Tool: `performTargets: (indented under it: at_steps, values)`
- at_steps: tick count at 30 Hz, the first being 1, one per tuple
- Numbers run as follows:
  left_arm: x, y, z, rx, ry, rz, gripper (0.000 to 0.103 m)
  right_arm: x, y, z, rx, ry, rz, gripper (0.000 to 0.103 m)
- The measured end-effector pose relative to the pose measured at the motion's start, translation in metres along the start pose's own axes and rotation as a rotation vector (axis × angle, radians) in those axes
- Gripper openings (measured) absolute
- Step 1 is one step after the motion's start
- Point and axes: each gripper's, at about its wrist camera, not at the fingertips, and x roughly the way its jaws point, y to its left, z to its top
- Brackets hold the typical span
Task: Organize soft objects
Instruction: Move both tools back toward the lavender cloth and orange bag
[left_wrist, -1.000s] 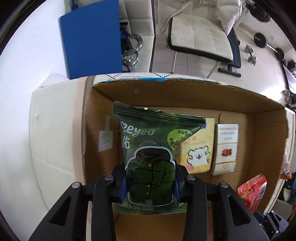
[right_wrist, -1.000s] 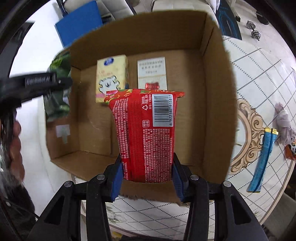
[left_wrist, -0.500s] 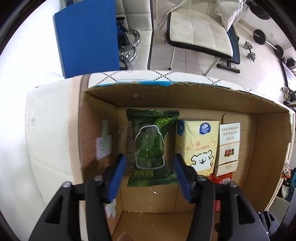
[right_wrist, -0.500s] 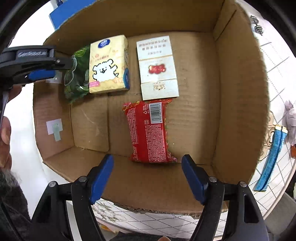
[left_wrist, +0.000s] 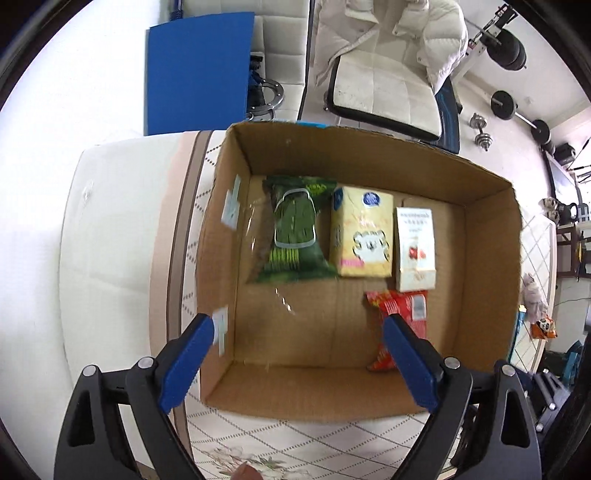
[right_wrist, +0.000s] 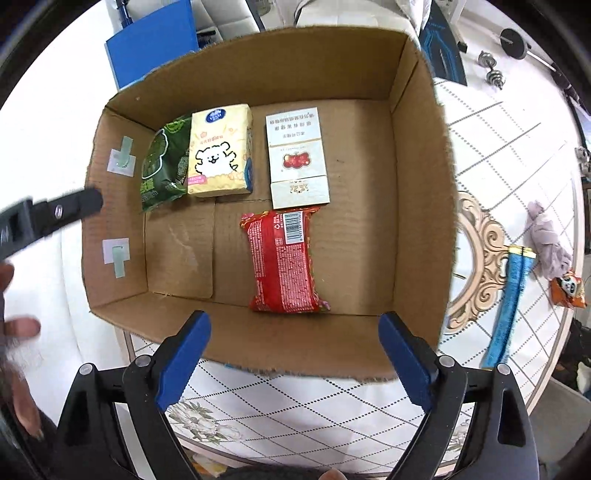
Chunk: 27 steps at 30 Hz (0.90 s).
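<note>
An open cardboard box (left_wrist: 491, 258) (right_wrist: 421, 184) holds a green packet (left_wrist: 295, 240) (right_wrist: 162, 166), a yellow tissue pack (left_wrist: 362, 236) (right_wrist: 219, 155), a white flat box (left_wrist: 415, 247) (right_wrist: 297, 155) and a red packet (left_wrist: 402, 310) (right_wrist: 282, 258). My left gripper (left_wrist: 299, 325) is open and empty above the box's near edge. My right gripper (right_wrist: 293, 325) is open and empty above the near wall, just short of the red packet. The left gripper's finger shows at the right wrist view's left edge (right_wrist: 55, 214).
The box stands on a tiled patterned table (right_wrist: 314, 402). To the right of the box lie a blue strip (right_wrist: 511, 306), a grey cloth (right_wrist: 546, 240) and a small orange packet (right_wrist: 567, 291). A white chair (left_wrist: 388, 92), a blue panel (left_wrist: 195, 70) and dumbbells (left_wrist: 480, 133) are beyond.
Both grippers opened and let go: the green packet and the red packet now lie in the box. Both grippers then pulled back and up from the box.
</note>
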Motion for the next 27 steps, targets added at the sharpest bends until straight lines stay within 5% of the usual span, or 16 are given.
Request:
performTargets:
  at_steps: [14, 21, 27]
  values:
    - [-0.068, -0.015, -0.086, 0.006, -0.121, 0.000, 0.094, -0.071, 0.002, -0.061, -0.075, -0.153, -0.035, 0.096]
    - [-0.091, -0.030, -0.103, -0.007, -0.163, -0.018, 0.094, -0.099, -0.002, -0.080, -0.108, -0.195, 0.012, 0.096]
    - [-0.123, -0.078, -0.107, 0.064, -0.244, 0.007, 0.094, -0.123, -0.041, -0.085, -0.050, -0.233, 0.083, 0.096]
